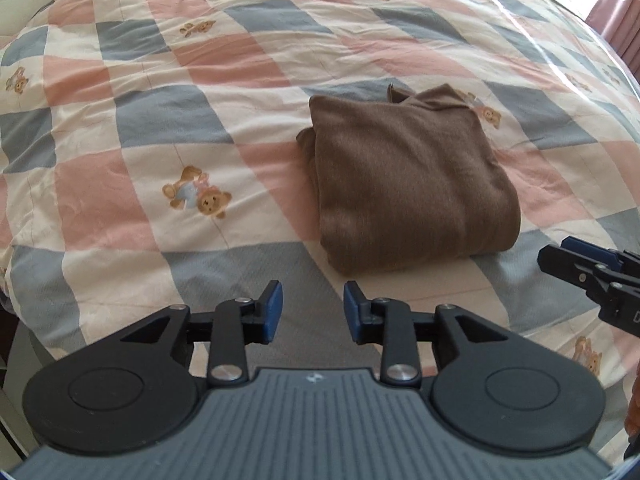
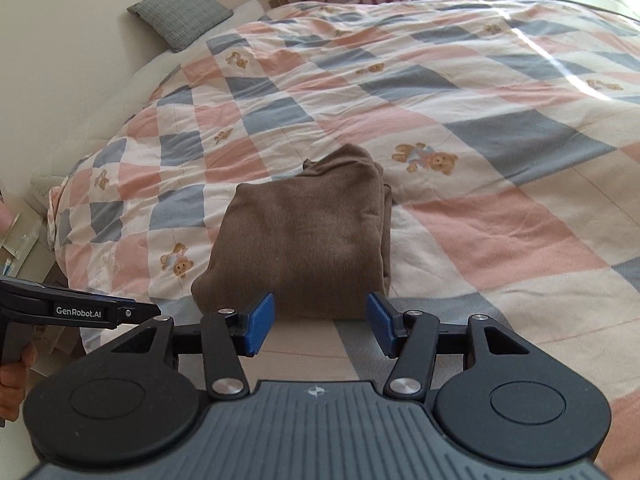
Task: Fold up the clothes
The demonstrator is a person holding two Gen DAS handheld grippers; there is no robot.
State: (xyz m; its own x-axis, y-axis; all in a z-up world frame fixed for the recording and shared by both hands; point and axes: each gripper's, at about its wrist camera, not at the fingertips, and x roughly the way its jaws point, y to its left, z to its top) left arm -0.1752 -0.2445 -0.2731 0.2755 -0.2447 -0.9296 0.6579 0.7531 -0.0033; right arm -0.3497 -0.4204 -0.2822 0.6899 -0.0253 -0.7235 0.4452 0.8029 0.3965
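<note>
On a checked quilt [image 2: 500, 128], the folded garment [image 2: 304, 240] is lying lengthwise dead ahead of your right gripper [image 2: 320, 326], nearer than your left gripper [image 1: 313, 312]; both gaping, empty.

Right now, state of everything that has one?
Left gripper: open, empty, short of the garment.
Right gripper: open, empty, at the garment's near edge.
Brown garment: folded into a compact stack, lying on the quilt, held by neither gripper.
Quilt: spread over the bed, lightly wrinkled.
Cushion: leaning against the wall at the head of the bed.
</note>
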